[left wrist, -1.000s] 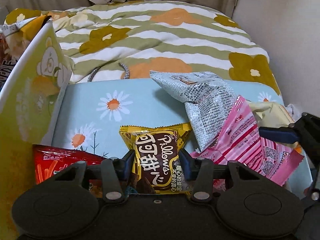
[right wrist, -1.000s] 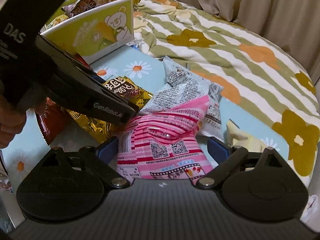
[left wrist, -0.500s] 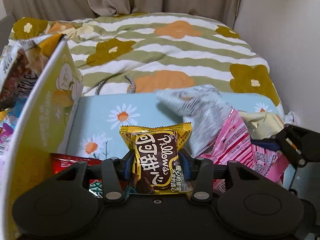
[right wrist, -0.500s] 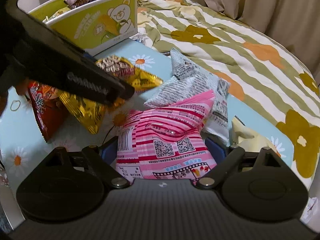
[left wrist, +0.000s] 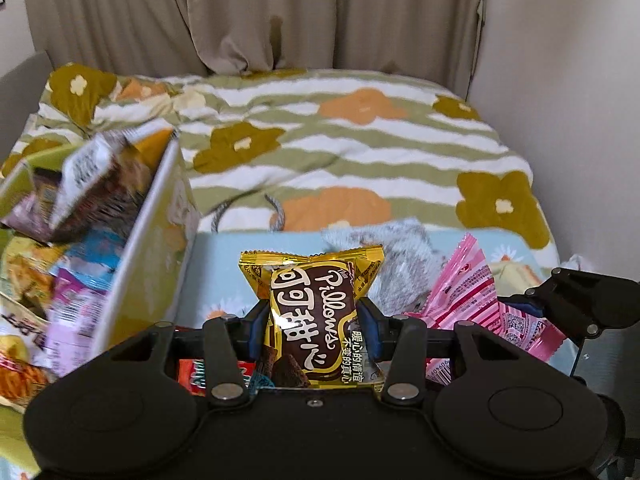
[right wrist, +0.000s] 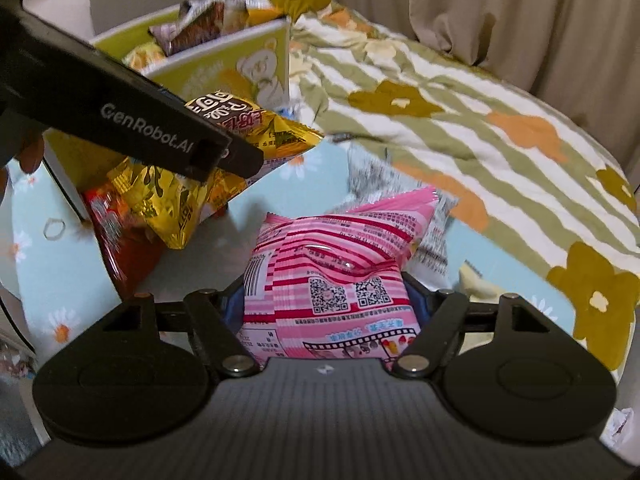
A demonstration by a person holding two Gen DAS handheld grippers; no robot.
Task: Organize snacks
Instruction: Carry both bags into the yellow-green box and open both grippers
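Observation:
My left gripper (left wrist: 312, 320) is shut on a gold and brown Pillows snack pack (left wrist: 312, 312) and holds it raised above the blue daisy mat (left wrist: 224, 260). The same pack shows in the right wrist view (right wrist: 224, 128), under the left gripper's body. My right gripper (right wrist: 324, 300) is shut on a pink striped snack pack (right wrist: 332, 272) and holds it off the mat. A yellow-green bear box (left wrist: 148, 240) full of snack bags stands at the left, its wall close to the left gripper.
A grey printed bag (left wrist: 404, 264) and a pale yellow pack (right wrist: 480, 284) lie on the mat at the right. A red snack bag (right wrist: 116, 240) lies beside the box. A striped flower quilt (left wrist: 340, 152) and curtains lie behind, a wall at the right.
Both grippers have risen, each lifting its pack off the mat. The left gripper has also moved left, so the box's inside now shows.

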